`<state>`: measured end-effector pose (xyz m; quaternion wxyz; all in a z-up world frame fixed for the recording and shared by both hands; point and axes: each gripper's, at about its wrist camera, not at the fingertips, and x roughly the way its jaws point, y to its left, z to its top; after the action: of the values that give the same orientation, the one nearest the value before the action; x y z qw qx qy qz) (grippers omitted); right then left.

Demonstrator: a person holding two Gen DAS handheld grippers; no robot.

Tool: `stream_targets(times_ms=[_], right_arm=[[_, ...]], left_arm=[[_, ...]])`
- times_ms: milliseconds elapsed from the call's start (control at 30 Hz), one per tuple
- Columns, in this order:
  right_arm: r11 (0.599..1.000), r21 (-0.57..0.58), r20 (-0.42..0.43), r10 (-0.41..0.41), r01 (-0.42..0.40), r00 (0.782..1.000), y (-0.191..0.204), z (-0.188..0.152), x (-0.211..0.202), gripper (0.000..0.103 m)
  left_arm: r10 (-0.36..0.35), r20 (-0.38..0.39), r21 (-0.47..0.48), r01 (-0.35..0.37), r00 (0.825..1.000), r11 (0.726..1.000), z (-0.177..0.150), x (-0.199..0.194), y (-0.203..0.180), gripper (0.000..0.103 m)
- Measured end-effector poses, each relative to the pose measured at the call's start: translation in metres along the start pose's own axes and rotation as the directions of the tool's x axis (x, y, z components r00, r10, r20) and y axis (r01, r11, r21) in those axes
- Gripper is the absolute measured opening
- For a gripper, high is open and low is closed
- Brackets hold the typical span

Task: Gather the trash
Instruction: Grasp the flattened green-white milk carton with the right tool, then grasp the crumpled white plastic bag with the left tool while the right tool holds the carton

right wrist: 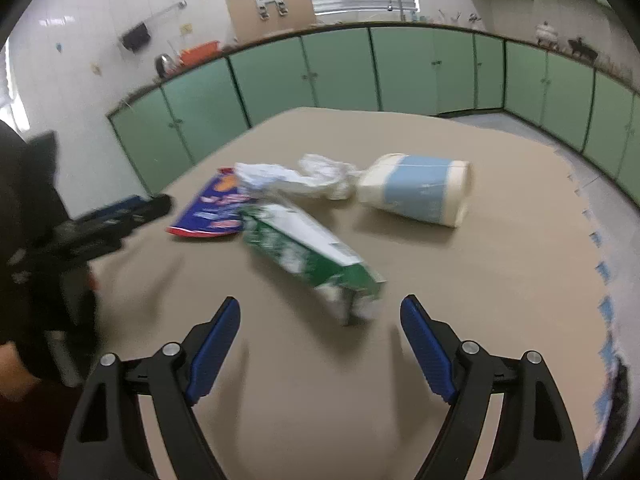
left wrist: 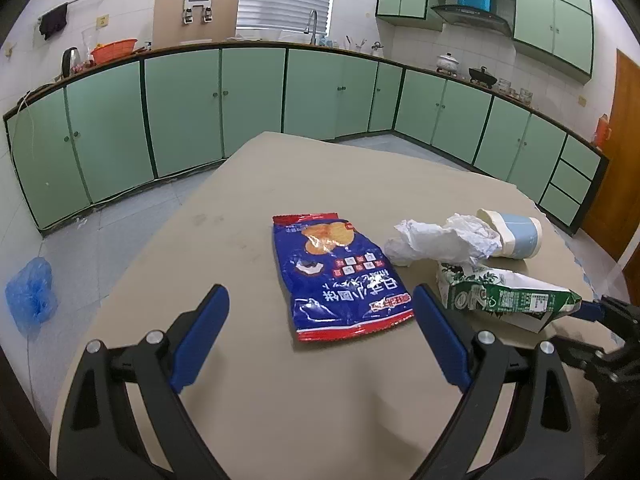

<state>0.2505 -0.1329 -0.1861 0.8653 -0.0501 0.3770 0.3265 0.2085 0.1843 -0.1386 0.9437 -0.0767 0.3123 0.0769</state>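
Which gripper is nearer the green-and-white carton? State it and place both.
Right. The right gripper sits open just short of the green-and-white carton, whose near end points into its gap. The left gripper is open farther left, in front of the blue snack bag.

snack bag [left wrist: 340, 276]: glossy plastic film | tissue [left wrist: 444, 240]: crumpled paper | milk carton [left wrist: 504, 300]: printed card | table [left wrist: 280, 400]: matt, smooth

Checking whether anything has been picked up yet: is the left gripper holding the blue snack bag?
No. The left gripper stands open, and the blue snack bag lies flat on the table between its fingers, untouched.
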Motion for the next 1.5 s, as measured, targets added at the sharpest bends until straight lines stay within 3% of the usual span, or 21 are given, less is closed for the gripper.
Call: stream_targets(times_ms=[133,200,300,367,400,467,767,933,1067,1200,1367,1500], right_arm=[[1.0,-0.022,-0.008,-0.019,0.019,1.0,0.0,0.009,0.012,0.081],[1.0,-0.017,-0.02,-0.014,0.013,1.0,-0.002,0.014,0.019,0.074],[1.0,0.004,-0.034,0.017,-0.016,0.999,-0.004,0.017,0.026,0.061],[1.0,0.004,-0.042,0.031,-0.031,0.999,-0.005,0.017,0.028,0.041],[0.999,0.004,-0.043,0.042,-0.042,0.998,-0.004,0.017,0.028,0.036],[0.998,0.0,-0.04,0.061,-0.061,0.997,-0.003,0.015,0.025,0.033],[0.999,0.014,0.004,0.031,-0.031,1.0,0.007,-0.013,-0.011,0.03],[0.992,0.128,0.047,-0.019,0.013,0.999,-0.009,-0.032,-0.04,0.029],[0.977,0.19,0.057,-0.106,0.093,0.993,-0.025,-0.039,-0.054,0.029],[0.948,0.27,0.066,-0.191,0.166,0.979,-0.041,-0.045,-0.064,0.029],[0.895,0.321,0.063,-0.345,0.308,0.937,-0.055,-0.048,-0.072,0.029],[0.884,0.345,0.057,-0.356,0.316,0.933,-0.062,-0.048,-0.07,0.029]], left_arm=[[0.002,-0.006,-0.005,-0.002,1.0,1.0,0.0,0.001,0.0,0.09],[0.002,-0.006,-0.002,-0.002,1.0,1.0,0.0,0.001,-0.001,0.09],[0.002,-0.006,0.002,-0.002,1.0,1.0,0.0,0.001,-0.001,0.09],[0.0,-0.009,0.004,0.0,1.0,1.0,0.0,0.001,-0.002,0.09],[-0.001,-0.01,0.005,0.001,1.0,1.0,-0.001,0.001,-0.002,0.09],[-0.002,-0.014,0.005,0.002,1.0,1.0,-0.001,0.002,-0.002,0.09],[-0.02,-0.022,0.006,0.02,1.0,1.0,0.0,0.003,-0.007,0.09],[-0.056,-0.022,0.02,0.056,0.998,0.998,0.003,0.006,-0.022,0.09],[-0.082,-0.025,0.035,0.083,0.996,0.996,0.005,0.009,-0.038,0.09],[-0.106,-0.03,0.053,0.107,0.994,0.993,0.004,0.012,-0.055,0.09],[-0.142,-0.044,0.09,0.146,0.989,0.985,0.007,0.019,-0.075,0.09],[-0.15,-0.066,0.113,0.156,0.987,0.981,0.012,0.035,-0.091,0.09]])
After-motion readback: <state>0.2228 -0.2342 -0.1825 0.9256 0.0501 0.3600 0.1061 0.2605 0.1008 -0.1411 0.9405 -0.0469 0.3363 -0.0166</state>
